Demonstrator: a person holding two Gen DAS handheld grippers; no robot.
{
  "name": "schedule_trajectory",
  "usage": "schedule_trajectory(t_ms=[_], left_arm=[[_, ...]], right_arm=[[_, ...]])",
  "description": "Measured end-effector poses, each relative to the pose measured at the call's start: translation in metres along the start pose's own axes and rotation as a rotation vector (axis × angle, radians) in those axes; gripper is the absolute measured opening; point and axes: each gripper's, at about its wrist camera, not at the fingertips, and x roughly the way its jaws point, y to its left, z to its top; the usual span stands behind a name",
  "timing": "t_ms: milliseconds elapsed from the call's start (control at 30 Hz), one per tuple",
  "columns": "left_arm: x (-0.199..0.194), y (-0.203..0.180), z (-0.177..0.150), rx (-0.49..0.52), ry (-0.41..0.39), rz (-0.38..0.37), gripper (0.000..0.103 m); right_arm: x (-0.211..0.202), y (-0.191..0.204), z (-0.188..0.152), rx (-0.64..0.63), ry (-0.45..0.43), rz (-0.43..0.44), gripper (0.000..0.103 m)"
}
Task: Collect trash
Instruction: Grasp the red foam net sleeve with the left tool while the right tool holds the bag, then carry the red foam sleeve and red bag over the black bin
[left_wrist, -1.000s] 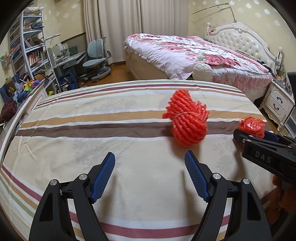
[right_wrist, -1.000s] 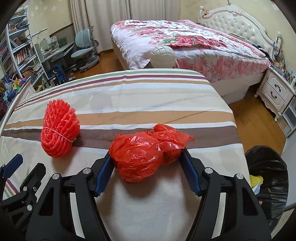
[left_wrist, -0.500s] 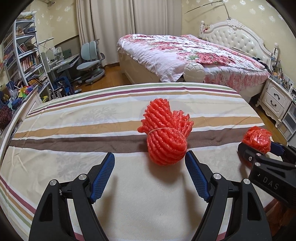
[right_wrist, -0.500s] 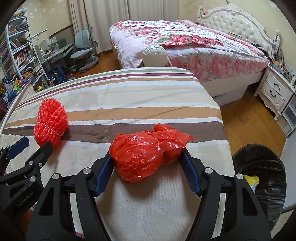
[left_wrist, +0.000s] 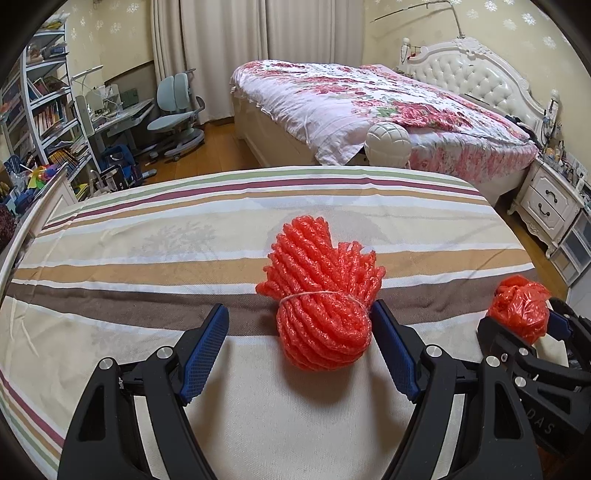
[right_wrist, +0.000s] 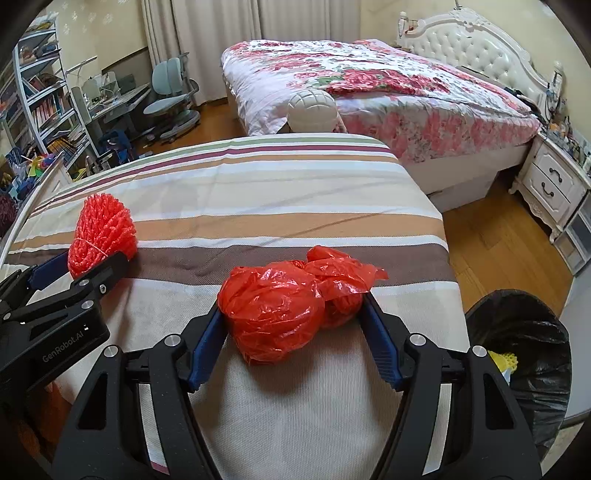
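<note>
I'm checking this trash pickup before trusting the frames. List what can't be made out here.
- Bin contents, right wrist view: picture edge and the black liner hide all but a yellow scrap.
- Left gripper contact with the red foam bundle, left wrist view: one pad looks near it, touch unclear.
- Underside of the red plastic bag, right wrist view: hidden by the bag itself.
- Book titles, both views: too small.

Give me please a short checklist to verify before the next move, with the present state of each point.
1. Crumpled red plastic bag between the right hand-held gripper pads, both touching: ok.
2. Red foam-net bundle tied with string inside the left hand-held gripper: ok.
3. Left pads pressing the bundle: not ok; a gap remains on one side.
4. Black-lined trash bin open, beside the striped bedcover: ok.
5. Room left in the bin: cannot tell.
</note>
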Motion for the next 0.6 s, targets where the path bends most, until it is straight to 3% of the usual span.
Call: schedule_trajectory(t_ms=[67,200,600], left_arm=[[-0.001,0.000,-0.001,0.004,-0.001,-0.009,0.072],[0.001,-0.004,-0.002,0.035,0.012,-0.028,0.045],[-0.022,-0.014,-0.012,0.060,-0.027,-0.044,0.042]], right_arm=[[0.000,0.000,0.000,0.000,0.000,0.000,0.067],[-0.001,0.001,0.000,0.001,-0.003,-0.002,0.067],[-0.027,-0.010,-0.017,0.019,-0.034,-0.006,0.066]])
